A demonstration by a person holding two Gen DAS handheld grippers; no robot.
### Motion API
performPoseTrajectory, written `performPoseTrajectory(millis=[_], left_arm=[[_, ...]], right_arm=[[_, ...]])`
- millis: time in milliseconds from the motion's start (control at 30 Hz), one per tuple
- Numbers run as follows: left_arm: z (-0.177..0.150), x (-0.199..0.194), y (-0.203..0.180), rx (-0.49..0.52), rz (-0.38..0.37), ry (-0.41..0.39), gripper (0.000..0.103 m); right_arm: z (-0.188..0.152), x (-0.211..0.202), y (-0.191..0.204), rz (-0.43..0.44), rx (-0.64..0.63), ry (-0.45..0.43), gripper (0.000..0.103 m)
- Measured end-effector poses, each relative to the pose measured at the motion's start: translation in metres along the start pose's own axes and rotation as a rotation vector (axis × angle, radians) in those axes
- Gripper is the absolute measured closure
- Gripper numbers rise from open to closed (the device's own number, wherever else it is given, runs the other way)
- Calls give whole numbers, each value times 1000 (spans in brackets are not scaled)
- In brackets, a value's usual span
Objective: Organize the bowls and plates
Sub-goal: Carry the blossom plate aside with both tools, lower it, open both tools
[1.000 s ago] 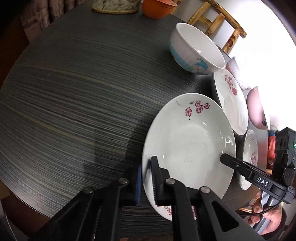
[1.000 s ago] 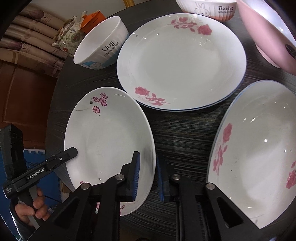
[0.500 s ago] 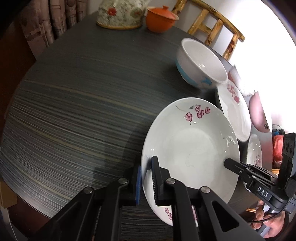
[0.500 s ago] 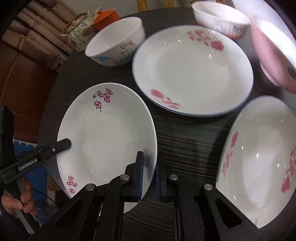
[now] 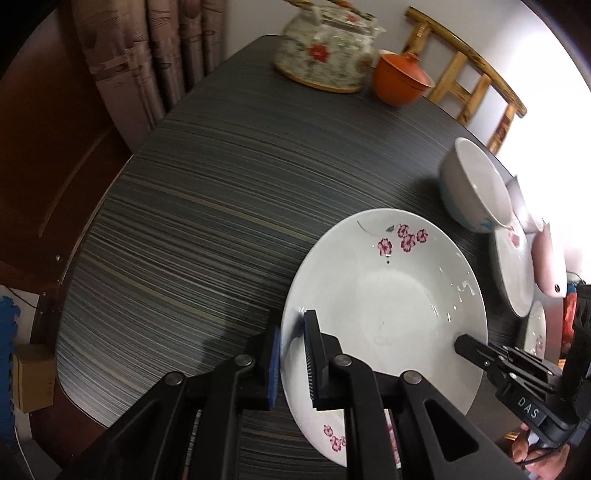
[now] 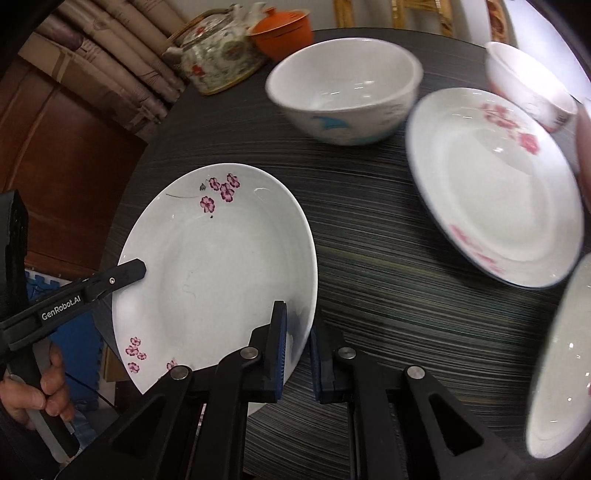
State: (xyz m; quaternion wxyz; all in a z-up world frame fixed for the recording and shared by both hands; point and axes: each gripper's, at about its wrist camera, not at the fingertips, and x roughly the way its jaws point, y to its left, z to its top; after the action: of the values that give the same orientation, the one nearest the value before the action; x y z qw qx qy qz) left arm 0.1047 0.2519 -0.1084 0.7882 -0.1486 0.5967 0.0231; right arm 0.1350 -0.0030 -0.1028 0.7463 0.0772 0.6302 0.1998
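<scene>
A white plate with purple blossoms (image 5: 384,314) (image 6: 221,273) is held tilted above the dark round table (image 5: 207,206) by both grippers. My left gripper (image 5: 293,360) is shut on its left rim. My right gripper (image 6: 297,349) is shut on its right rim. A white plate with red roses (image 6: 491,188) lies at the right. Another rose plate (image 6: 557,373) lies at the far right edge. A white bowl with blue print (image 6: 343,88) (image 5: 474,184) stands behind.
A flowered teapot (image 5: 328,48) (image 6: 218,55) and an orange lidded cup (image 5: 400,79) (image 6: 284,26) stand at the table's back. A small white bowl (image 6: 528,85) and a pink bowl (image 5: 550,262) sit at the right. A wooden chair (image 5: 469,77) stands behind the table.
Both grippers have lifted the blossom plate off the table and tilted it up. The other plates and bowls have not moved on the table.
</scene>
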Motion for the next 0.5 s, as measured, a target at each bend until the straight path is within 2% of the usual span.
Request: performPoseTrajectory(millis=[267, 500], left_arm=[[0, 8, 20, -17, -13, -18, 90], [-1, 13, 12, 43, 41, -23, 86]], right_arm=[[3, 17, 15, 5, -4, 3, 91], [3, 20, 14, 13, 0, 17, 91]])
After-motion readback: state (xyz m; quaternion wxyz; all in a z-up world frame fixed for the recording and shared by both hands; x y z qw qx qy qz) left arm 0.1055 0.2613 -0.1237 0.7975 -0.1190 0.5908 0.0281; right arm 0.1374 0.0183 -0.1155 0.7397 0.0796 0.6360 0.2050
